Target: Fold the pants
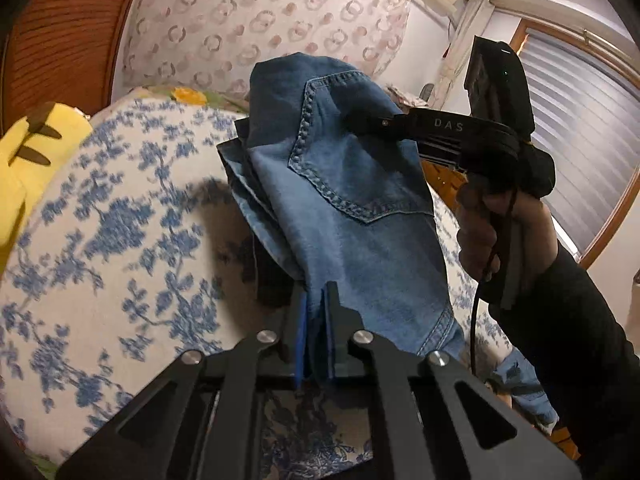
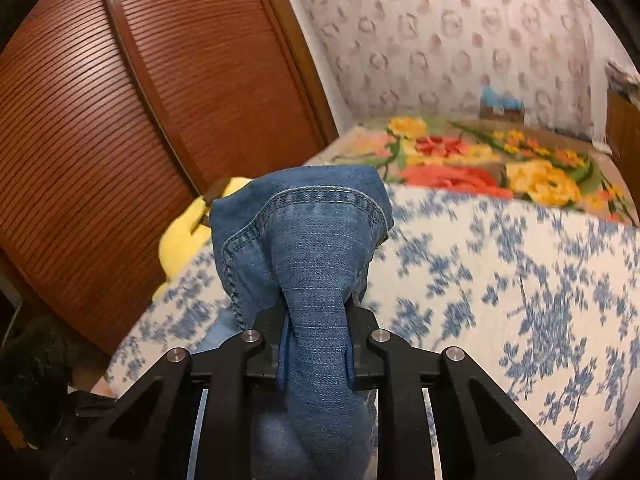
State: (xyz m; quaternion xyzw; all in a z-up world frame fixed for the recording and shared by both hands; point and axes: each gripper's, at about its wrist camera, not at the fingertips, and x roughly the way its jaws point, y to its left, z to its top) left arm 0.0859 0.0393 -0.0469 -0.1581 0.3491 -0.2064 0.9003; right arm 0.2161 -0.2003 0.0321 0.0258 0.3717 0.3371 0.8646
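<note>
left wrist view: left gripper (image 1: 316, 320) and right gripper (image 2: 316, 344) both clamp jeans (image 1: 352, 200)

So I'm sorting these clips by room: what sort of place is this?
Most likely a home bedroom: a bed under a blue-and-white floral bedspread, a bright flowered blanket at its far end, and a brown louvred wooden wardrobe door beside it.

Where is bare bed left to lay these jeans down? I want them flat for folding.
The blue-flowered bedspread lies bare to the right of the jeans, up to the bright floral blanket. In the left wrist view it is also bare left of the jeans, up to the yellow cushion. The right side there is crowded by the right gripper and hand.
</note>
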